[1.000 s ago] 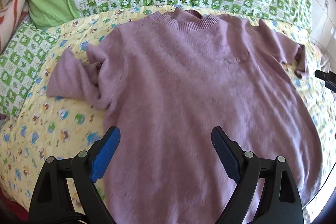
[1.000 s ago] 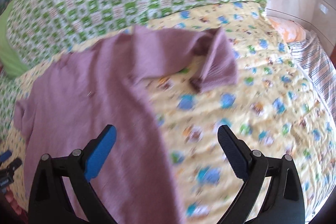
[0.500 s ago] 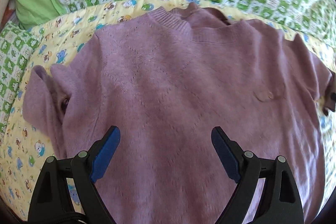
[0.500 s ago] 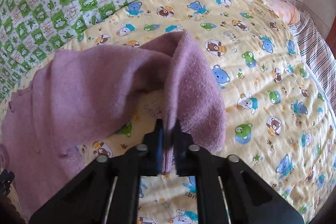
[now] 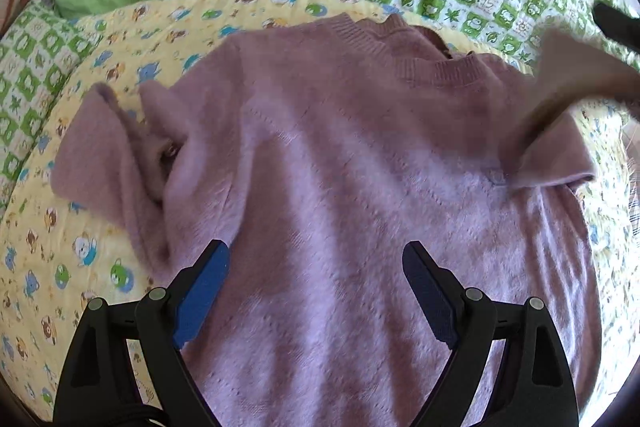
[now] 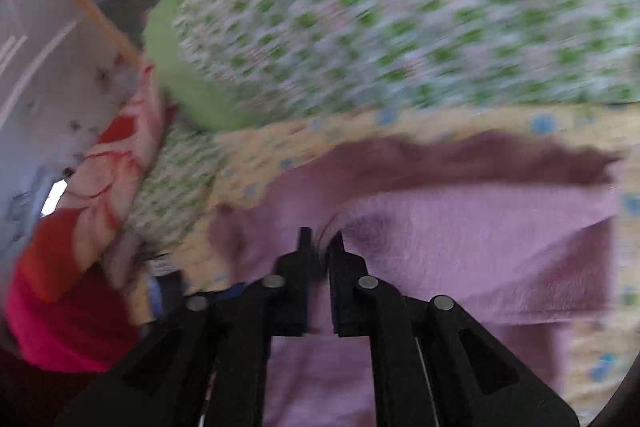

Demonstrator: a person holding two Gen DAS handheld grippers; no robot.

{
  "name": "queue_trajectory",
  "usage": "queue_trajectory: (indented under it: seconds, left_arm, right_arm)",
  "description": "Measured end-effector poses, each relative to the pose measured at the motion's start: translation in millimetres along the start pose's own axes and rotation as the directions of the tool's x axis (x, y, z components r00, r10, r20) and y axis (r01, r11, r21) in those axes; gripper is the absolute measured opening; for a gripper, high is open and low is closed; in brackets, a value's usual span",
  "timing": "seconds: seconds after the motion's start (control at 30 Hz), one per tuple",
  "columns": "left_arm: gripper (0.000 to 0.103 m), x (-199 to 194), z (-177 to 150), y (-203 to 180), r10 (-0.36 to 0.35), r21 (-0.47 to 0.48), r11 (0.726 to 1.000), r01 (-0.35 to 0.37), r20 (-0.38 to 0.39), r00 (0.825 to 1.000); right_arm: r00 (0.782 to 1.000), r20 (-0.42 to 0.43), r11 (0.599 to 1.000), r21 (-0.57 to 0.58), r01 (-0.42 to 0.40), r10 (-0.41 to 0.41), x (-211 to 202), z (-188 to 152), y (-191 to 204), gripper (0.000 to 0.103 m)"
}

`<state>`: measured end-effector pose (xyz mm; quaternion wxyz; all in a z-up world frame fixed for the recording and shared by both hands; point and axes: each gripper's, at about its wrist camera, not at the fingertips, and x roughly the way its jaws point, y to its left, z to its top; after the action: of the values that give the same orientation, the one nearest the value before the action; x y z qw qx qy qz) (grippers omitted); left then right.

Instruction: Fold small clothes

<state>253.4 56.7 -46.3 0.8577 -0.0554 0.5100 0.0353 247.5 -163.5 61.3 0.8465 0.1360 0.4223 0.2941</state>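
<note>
One sleeve fold underway: right gripper [image 6: 320,243] jaws, just reopening slightly, pinch the fuzzy mauve knit sweater's [image 5: 340,187] sleeve cuff; left gripper [image 5: 316,287] jaws apart above its body (bed beneath). Next: lay sleeve across chest.

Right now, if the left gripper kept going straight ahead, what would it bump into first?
Probably the purple sweater. The left gripper is open and points down at its front, spread on the yellow blanket. Depth is hard to judge.
</note>
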Motion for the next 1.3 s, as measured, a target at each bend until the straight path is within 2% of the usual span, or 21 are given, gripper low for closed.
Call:
queue_trajectory:
  seconds: [0.03,0.07,0.13,0.23,0.37,0.4,0.47,0.5,0.53,0.6,0.63,0.7,0.77,0.83,0.87,0.93,1.07,1.17,1.3]
  left_arm:
    - [0.089,2.0,-0.4,2.3,-0.001,-0.006,1.000,0.001,-0.007,1.000]
    - [0.089,5.2,-0.5,4.3,0.000,-0.010,1.000,0.000,-0.014,1.000]
    - [0.089,12.1,0.6,9.1,0.014,-0.014,1.000,-0.014,-0.017,1.000]
    - [0.089,24.3,7.0,12.1,0.016,-0.026,1.000,-0.017,-0.028,0.999]
    - [0.089,52.3,18.1,17.3,-0.059,-0.090,0.995,0.048,-0.115,0.992]
    - [0.085,58.5,19.5,18.8,-0.075,-0.115,0.991,0.060,-0.128,0.989]
    - [0.054,62.4,22.7,18.2,-0.077,-0.141,0.988,0.062,-0.104,0.992]
    - [0.024,61.3,24.6,16.9,-0.077,-0.138,0.988,0.064,-0.087,0.993]
    - [0.012,59.2,27.7,15.8,-0.076,-0.138,0.988,0.065,-0.080,0.994]
    - [0.010,45.0,34.9,19.2,-0.121,-0.178,0.978,0.109,-0.060,0.991]
    - [0.008,27.2,38.6,25.2,-0.178,-0.209,0.963,0.169,-0.023,0.984]
    - [0.002,0.6,40.2,36.1,-0.193,-0.208,0.958,0.197,0.042,0.980]
    - [0.002,-11.1,36.2,52.2,-0.132,-0.179,0.973,0.145,0.083,0.988]
    - [0.002,3.8,28.0,66.7,-0.076,-0.172,0.982,0.081,0.034,0.997]
    - [0.002,12.7,22.9,78.0,-0.092,-0.210,0.974,0.090,0.001,0.996]
    - [0.002,18.3,17.9,87.9,-0.122,-0.254,0.960,0.116,-0.007,0.993]
    - [0.002,9.6,16.3,77.5,-0.102,-0.213,0.971,0.104,0.022,0.995]
    - [0.002,-1.4,12.2,75.5,-0.113,-0.215,0.969,0.117,0.033,0.993]
    - [0.002,-7.5,5.2,70.0,-0.108,-0.196,0.974,0.113,0.038,0.993]
  right_arm:
    - [1.000,-0.011,1.000,-0.007,0.011,-0.011,10.2,-2.2,7.8,0.044]
    - [1.000,-0.001,1.000,-0.015,0.024,-0.024,15.0,-6.3,11.7,0.049]
    - [0.998,-0.001,0.998,-0.009,0.058,-0.058,18.6,-14.9,8.4,0.049]
    - [0.989,-0.035,0.988,0.046,0.144,-0.143,11.5,-29.1,-25.5,0.049]
    - [0.971,-0.078,0.957,0.164,0.238,-0.227,-2.6,-52.6,-73.7,0.049]
    - [0.966,-0.083,0.949,0.185,0.257,-0.245,-6.9,-58.4,-84.0,0.049]
    - [0.958,-0.083,0.933,0.219,0.286,-0.274,-13.9,-66.7,-98.9,0.049]
    - [0.955,-0.081,0.925,0.236,0.297,-0.285,-17.7,-69.3,-105.3,0.049]
    - [0.952,-0.079,0.918,0.252,0.307,-0.297,-20.5,-72.0,-111.7,0.049]
    - [0.945,-0.065,0.902,0.281,0.327,-0.322,-30.8,-75.2,-122.6,0.049]
    - [0.939,-0.057,0.895,0.289,0.340,-0.339,-35.8,-74.6,-126.1,0.049]
    - [0.928,-0.035,0.882,0.299,0.364,-0.372,-46.4,-72.3,-131.9,0.049]
    - [0.916,-0.012,0.870,0.307,0.385,-0.401,-57.3,-69.9,-138.9,0.049]
    - [0.904,0.002,0.855,0.326,0.403,-0.427,-62.5,-66.0,-148.0,0.049]
    - [0.901,0.008,0.851,0.332,0.407,-0.433,-63.1,-64.6,-152.1,0.049]
    - [0.890,0.002,0.837,0.341,0.428,-0.455,-60.7,-60.4,-161.2,0.049]
    - [0.873,0.021,0.828,0.328,0.454,-0.487,-51.1,-41.3,-173.7,0.049]
    - [0.858,0.020,0.819,0.309,0.484,-0.514,-39.4,-23.8,-187.3,0.049]
    - [0.859,0.002,0.818,0.307,0.487,-0.512,-25.3,-9.2,-205.7,0.049]
